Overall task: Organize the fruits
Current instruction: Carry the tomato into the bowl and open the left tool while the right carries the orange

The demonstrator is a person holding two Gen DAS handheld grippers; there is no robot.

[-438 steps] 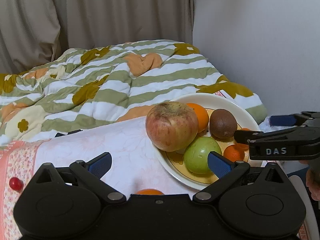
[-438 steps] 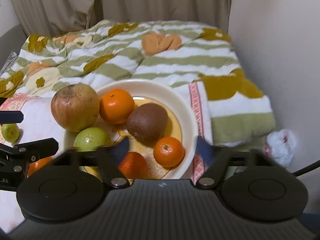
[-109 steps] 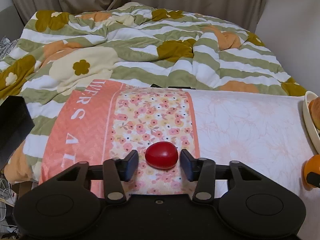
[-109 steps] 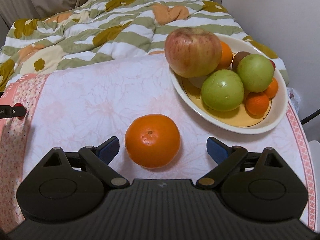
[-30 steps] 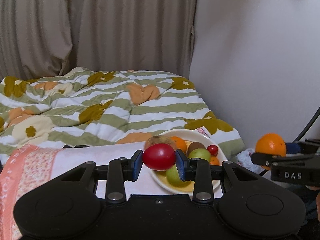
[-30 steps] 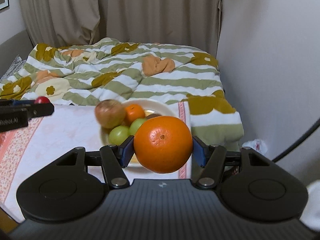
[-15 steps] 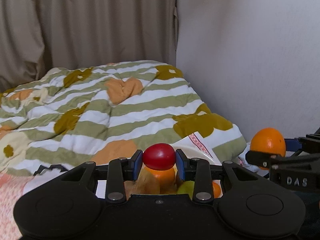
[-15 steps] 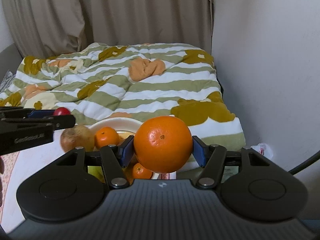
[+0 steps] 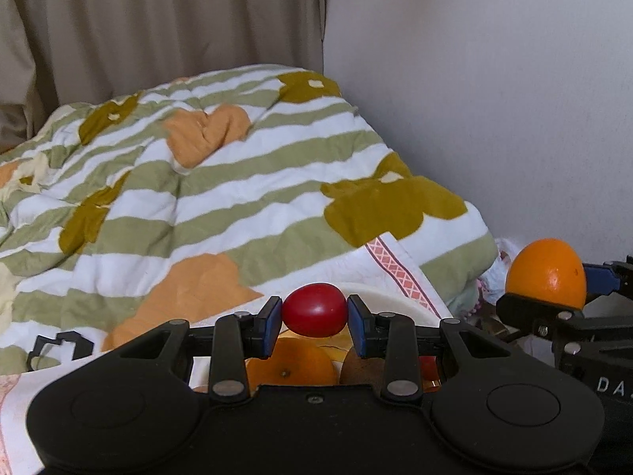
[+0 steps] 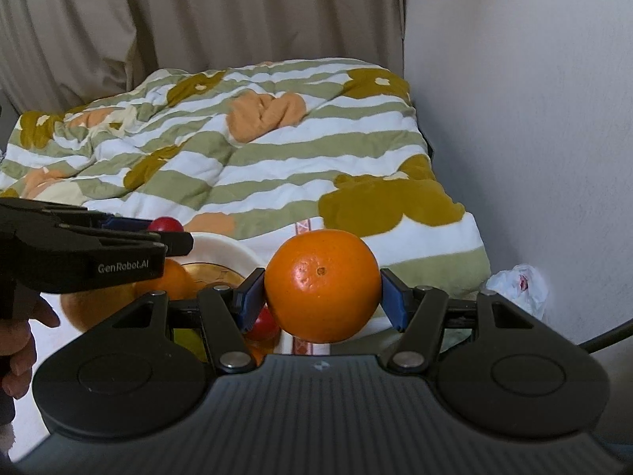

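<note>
Left claw [image 9: 315,322] pinching small red tomato [image 9: 315,309], blue pads [image 9: 273,326] pressed on both sides, centre low in left wrist view. Held over white plate [image 9: 395,304], rim peeking just behind and right of the tomato. Below the claw, on plate: orange [image 9: 290,366] lower centre, brown kiwi [image 9: 360,364] just right of it, bit of red fruit [image 9: 427,364] further right, mostly hidden by claw body. Right claw [image 9: 554,297] at right edge of same view, gripping large orange [image 9: 546,273], apart from the plate, to its right.

Right wrist view: right claw [image 10: 322,297] pinching large orange [image 10: 322,285], pads touching its left and right flanks, centre of frame. Left claw [image 10: 166,237] entering from left edge, tomato [image 10: 166,225] visible at its tip, above plate [image 10: 221,251] rim. Hand [image 10: 19,340] at lower left edge on the left claw handle. On plate under the claws: orange [image 10: 174,279], blurred brownish apple [image 10: 95,308] at left, red fruit [image 10: 263,324] and green fruit [image 10: 190,340] partly hidden behind claw body.

Striped green-white quilt [image 10: 257,150] with orange and olive patches filling mid frame, beige curtain [image 10: 198,16] across top, white wall [image 10: 534,99] at right. Crumpled white bag [image 10: 518,287] at right, by wall. Patterned cloth [image 9: 399,273] with pink border under plate, centre right in left wrist view.
</note>
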